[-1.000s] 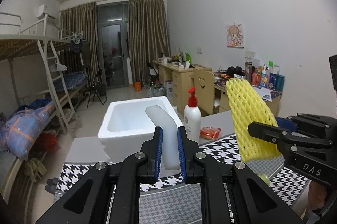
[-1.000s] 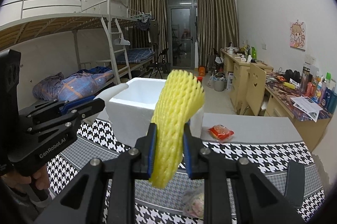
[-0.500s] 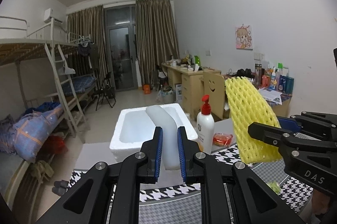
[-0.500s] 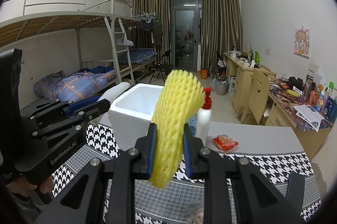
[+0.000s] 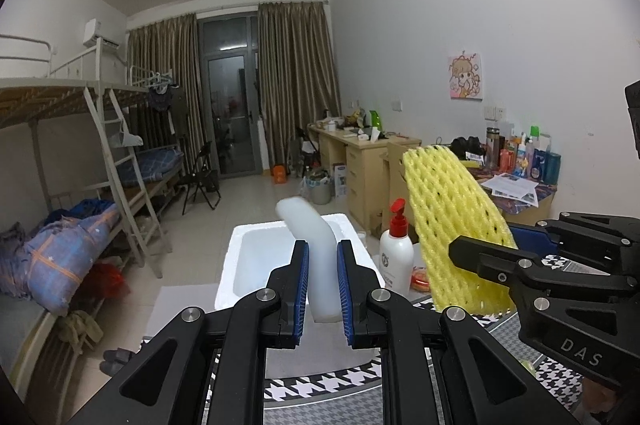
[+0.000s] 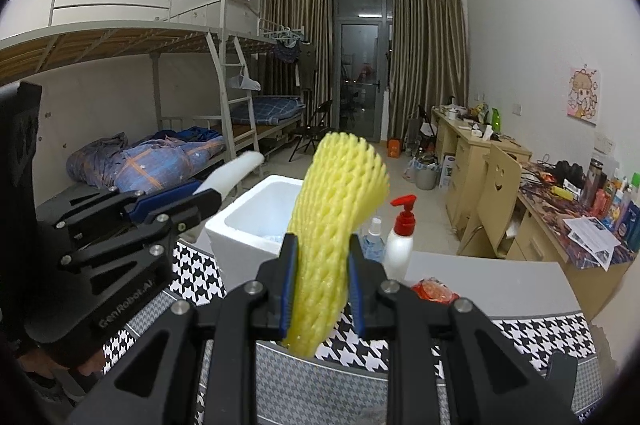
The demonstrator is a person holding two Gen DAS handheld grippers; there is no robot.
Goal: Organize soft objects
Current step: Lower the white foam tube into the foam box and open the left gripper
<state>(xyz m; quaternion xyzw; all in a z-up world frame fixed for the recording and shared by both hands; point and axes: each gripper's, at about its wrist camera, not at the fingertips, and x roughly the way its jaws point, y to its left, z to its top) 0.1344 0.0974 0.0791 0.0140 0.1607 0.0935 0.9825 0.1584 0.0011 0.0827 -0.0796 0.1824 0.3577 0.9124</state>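
Your left gripper clamps the white foam piece upright between its fingers; your right gripper pinches the yellow foam net; the foam box sits just beyond both.

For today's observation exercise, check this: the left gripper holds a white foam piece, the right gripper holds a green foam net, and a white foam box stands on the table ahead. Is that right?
One detail is wrong: the foam net in the right gripper is yellow, not green, as the right wrist view shows. The left gripper does hold the white foam piece, and the white foam box stands ahead.
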